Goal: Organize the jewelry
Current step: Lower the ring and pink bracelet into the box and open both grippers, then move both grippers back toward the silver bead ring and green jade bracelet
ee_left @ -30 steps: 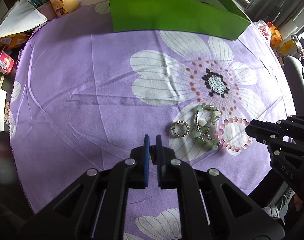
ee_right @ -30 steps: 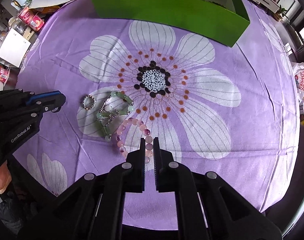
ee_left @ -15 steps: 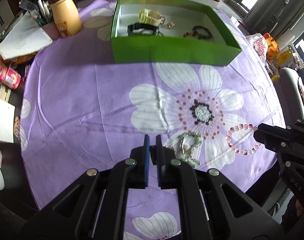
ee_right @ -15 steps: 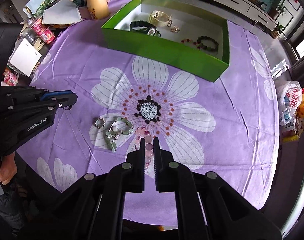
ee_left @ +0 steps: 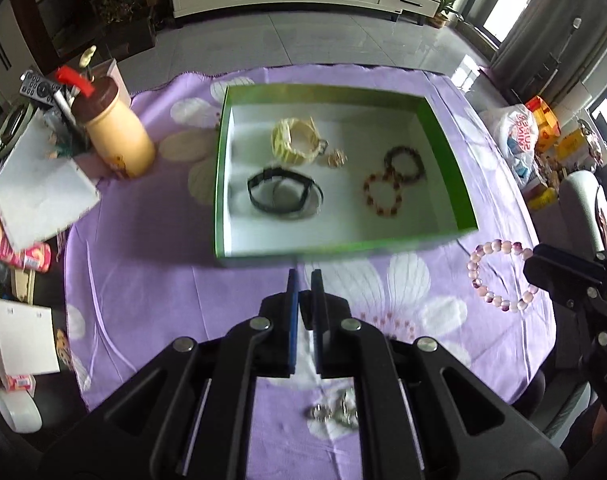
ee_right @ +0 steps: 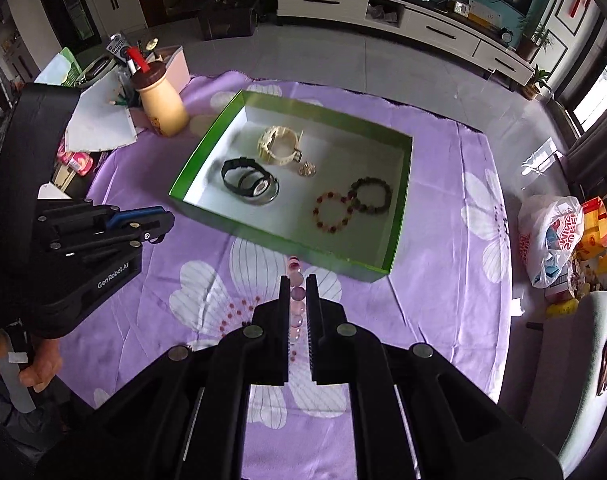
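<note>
My right gripper is shut on a pink bead bracelet, held in the air before the green box; in the left wrist view the bracelet hangs from the right gripper. My left gripper is shut and empty, above the purple cloth near the box's front wall. The box holds a cream watch, a black watch, a small gold piece, a red bead bracelet and a dark bead bracelet. Silver and green jewelry lies on the cloth under my left gripper.
A yellow bottle-shaped pen holder stands left of the box, with papers and snack packs at the table's left edge. A plastic bag and a chair are to the right.
Both grippers have risen and moved toward the box. The pink bracelet has been lifted off the cloth in my right gripper. The remaining jewelry now lies beneath my left gripper.
</note>
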The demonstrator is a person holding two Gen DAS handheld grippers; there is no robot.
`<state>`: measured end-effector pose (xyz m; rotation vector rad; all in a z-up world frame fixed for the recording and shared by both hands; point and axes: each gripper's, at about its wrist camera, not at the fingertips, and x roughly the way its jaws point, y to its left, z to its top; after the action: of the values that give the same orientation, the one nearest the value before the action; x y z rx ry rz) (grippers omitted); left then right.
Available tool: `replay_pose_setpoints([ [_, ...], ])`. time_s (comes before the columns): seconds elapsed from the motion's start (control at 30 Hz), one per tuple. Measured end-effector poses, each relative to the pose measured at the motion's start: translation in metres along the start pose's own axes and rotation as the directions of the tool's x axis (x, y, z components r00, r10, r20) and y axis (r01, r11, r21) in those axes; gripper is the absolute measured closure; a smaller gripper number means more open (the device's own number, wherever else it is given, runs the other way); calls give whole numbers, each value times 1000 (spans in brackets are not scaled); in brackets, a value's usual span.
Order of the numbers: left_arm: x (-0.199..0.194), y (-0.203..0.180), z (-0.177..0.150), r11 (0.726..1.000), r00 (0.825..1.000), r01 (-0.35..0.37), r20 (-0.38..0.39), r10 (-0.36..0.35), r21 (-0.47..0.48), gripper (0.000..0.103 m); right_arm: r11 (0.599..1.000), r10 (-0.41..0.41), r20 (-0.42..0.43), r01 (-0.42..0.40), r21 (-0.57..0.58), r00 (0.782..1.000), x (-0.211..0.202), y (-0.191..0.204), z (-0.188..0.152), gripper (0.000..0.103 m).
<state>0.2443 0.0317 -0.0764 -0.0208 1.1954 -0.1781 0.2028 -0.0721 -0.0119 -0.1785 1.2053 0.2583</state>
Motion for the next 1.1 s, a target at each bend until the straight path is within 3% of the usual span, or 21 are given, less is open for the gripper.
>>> replay_pose_setpoints([
  [0.3, 65, -16, 65, 998, 997, 55, -60, -55, -6, 97, 1000, -24, -62, 25, 12, 998, 78, -28, 73, 96],
  [0.5, 120, -24, 75, 995, 986, 95, -136, -99, -39, 97, 999, -18, -118, 24, 44, 993, 137, -52, 95, 96],
  [0.73, 153, -34, 75, 998, 985, 58, -160, -62, -25, 94, 998, 0, -158, 9, 55, 987, 178, -63, 103, 95],
  [0.8, 154, -34, 77, 999, 987, 35, -155, -39, -24, 68, 998, 10, -160, 0, 62, 987, 182, -65, 103, 80],
  [0.87, 152, -32, 77, 999, 990, 27, -141, -31, -29, 56, 998, 15, -145, -6, 64, 989, 180, -66, 103, 30],
  [0.97, 146, -31, 79, 998, 990, 43, -133, -47, -35, 36, 998, 6, -101, 1, 69, 995, 167, -67, 101, 26],
  [1.1, 129, -33, 77, 998, 993, 39, -112, -43, -40, 34, 997, -10, -80, 16, 79, 997, 143, -69, 95, 26],
])
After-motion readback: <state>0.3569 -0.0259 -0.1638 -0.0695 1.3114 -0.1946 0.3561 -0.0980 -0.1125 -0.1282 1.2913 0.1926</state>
